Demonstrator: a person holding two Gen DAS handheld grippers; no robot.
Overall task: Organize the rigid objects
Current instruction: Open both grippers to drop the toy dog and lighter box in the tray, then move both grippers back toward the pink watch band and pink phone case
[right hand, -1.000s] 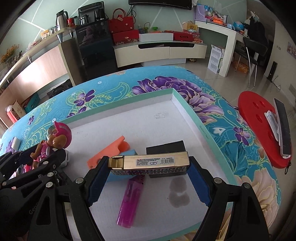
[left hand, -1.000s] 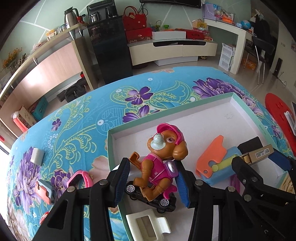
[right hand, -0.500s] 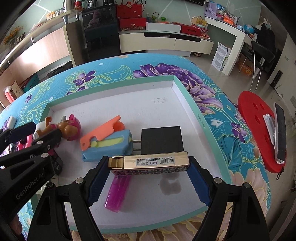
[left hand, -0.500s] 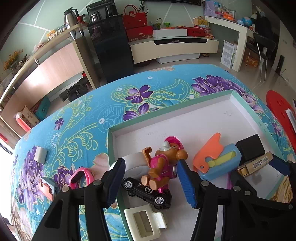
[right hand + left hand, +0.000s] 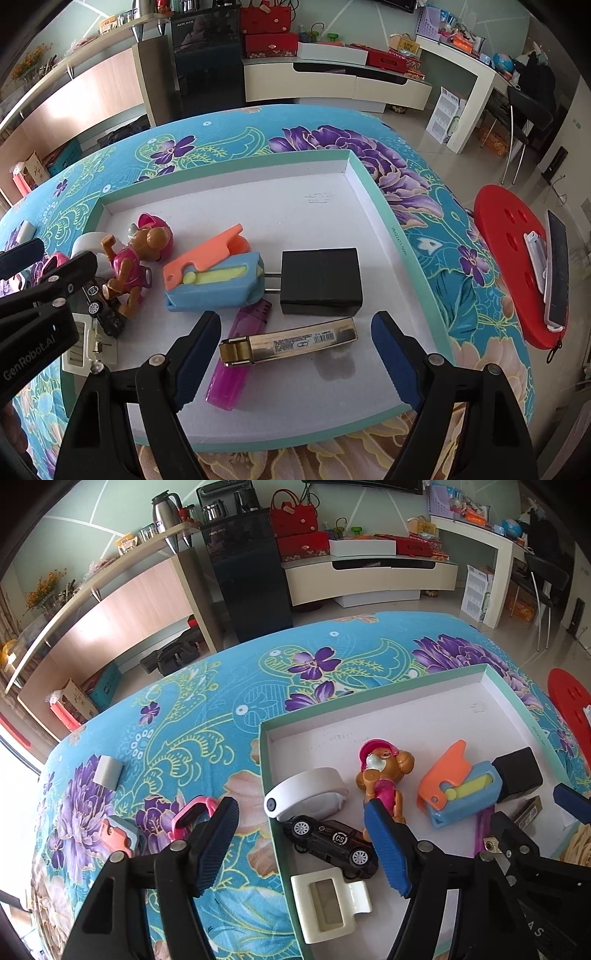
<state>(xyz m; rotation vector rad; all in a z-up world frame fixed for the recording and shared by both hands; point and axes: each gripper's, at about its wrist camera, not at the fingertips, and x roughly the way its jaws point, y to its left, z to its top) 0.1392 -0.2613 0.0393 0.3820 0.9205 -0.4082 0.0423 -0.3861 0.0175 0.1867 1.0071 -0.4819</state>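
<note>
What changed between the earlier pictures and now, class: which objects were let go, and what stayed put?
The left hand-held gripper, its jaws just opening, released the dog figure, which now lies tipped over in the box beside the toy car. The right hand-held gripper let go of the gold case, now resting across the purple lighter. The blue-orange toy and black adapter stayed put.

Your left gripper (image 5: 306,843) points steeply down, and its jaws have just been opening; they now stand apart with nothing pressed between the blue pads (image 5: 386,845). Your right gripper (image 5: 295,356) tilts down as well, jaws spread wide, both pads clear of any contact. The left gripper (image 5: 44,273) shows at the right view's left edge.
</note>
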